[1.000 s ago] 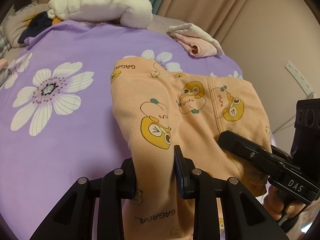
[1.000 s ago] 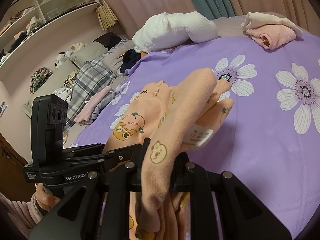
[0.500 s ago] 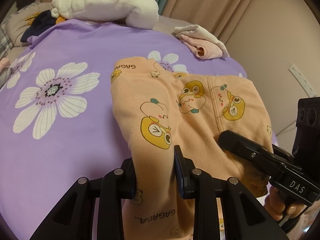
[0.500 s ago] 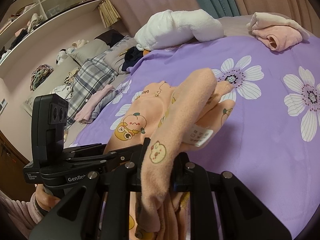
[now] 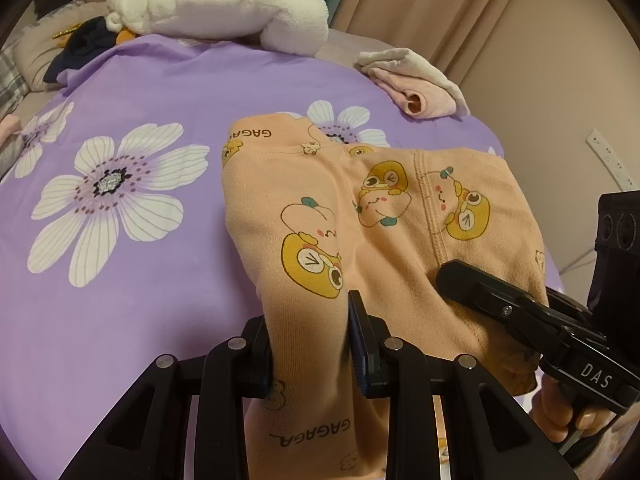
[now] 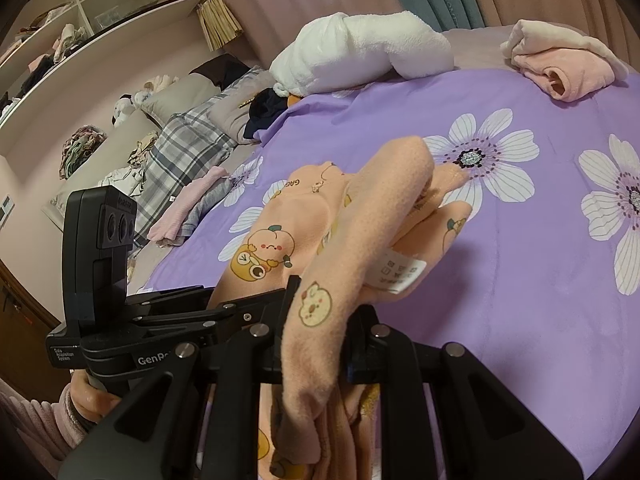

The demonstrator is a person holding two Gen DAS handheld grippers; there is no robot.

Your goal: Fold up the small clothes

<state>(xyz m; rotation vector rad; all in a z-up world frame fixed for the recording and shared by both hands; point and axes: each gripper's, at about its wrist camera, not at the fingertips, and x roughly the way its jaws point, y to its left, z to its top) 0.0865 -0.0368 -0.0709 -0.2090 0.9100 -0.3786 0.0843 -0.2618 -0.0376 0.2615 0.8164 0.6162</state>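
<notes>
A small peach garment [image 5: 360, 216] printed with yellow cartoon animals lies partly on the purple flowered bedspread [image 5: 120, 280]. My left gripper [image 5: 308, 344] is shut on a bunched fold of it at the near edge. In the right wrist view the same garment [image 6: 352, 216] drapes over my right gripper [image 6: 320, 344], which is shut on another fold, with a white care label [image 6: 400, 272] showing. Each gripper shows in the other's view: the right one [image 5: 452, 276] rests beside the cloth, the left one [image 6: 256, 304] at the lower left.
A white plush blanket [image 5: 224, 4] lies at the head of the bed, and a folded pink and cream garment [image 5: 416, 80] sits at the far right. Plaid bedding, pillows and loose clothes [image 6: 188, 148] fill the left side under shelves [image 6: 88, 12]. A person's hand [image 6: 86, 398] grips the left handle.
Both grippers keep their hold on the garment. The views have shifted slightly, so the bed's far end sits a little further right and lower; the cloth's shape is unchanged.
</notes>
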